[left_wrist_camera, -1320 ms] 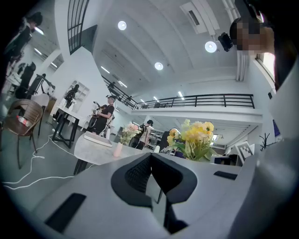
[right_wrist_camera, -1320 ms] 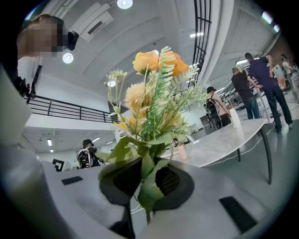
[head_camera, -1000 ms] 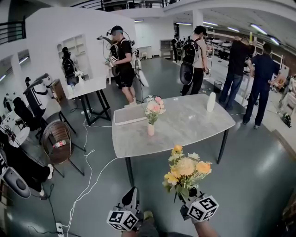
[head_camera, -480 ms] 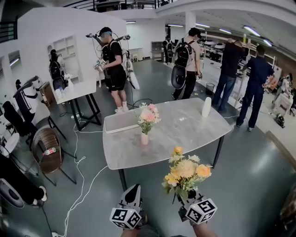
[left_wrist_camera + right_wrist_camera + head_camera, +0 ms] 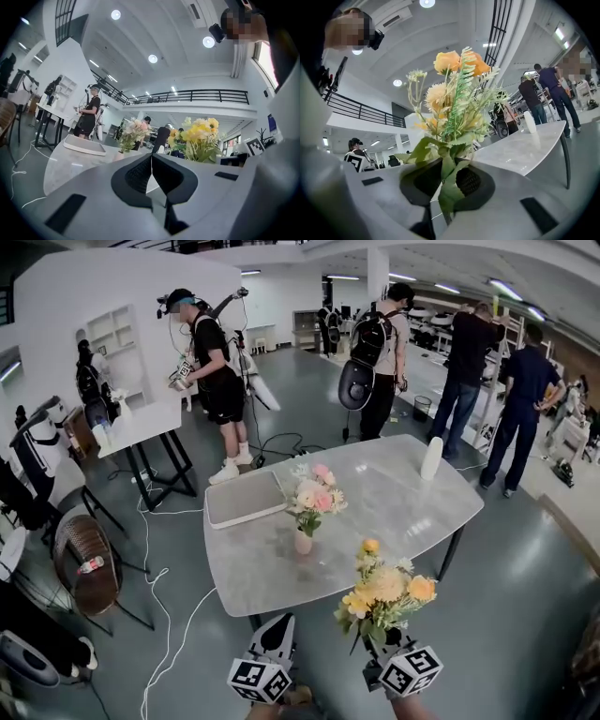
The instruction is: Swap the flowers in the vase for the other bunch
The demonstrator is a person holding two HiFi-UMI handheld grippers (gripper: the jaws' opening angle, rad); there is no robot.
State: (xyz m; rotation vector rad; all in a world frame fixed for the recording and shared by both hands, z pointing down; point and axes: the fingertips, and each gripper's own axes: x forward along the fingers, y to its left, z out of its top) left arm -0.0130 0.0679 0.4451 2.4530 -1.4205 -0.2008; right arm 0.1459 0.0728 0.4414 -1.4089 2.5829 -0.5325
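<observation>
Closer than a second ago, the desk (image 5: 394,507) is coming up to me. My right fingers (image 5: 472,181) are holding the yellow bunch (image 5: 384,587) upright by its stems, well short of the vase (image 5: 303,542); my left fingers (image 5: 137,176) are pressed together, empty. I am thinking the left must open and grip the pink flowers (image 5: 317,495) low, lifting straight up.

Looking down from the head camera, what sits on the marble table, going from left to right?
A flat grey tray → pink flowers in a small vase → tall white container.
</observation>
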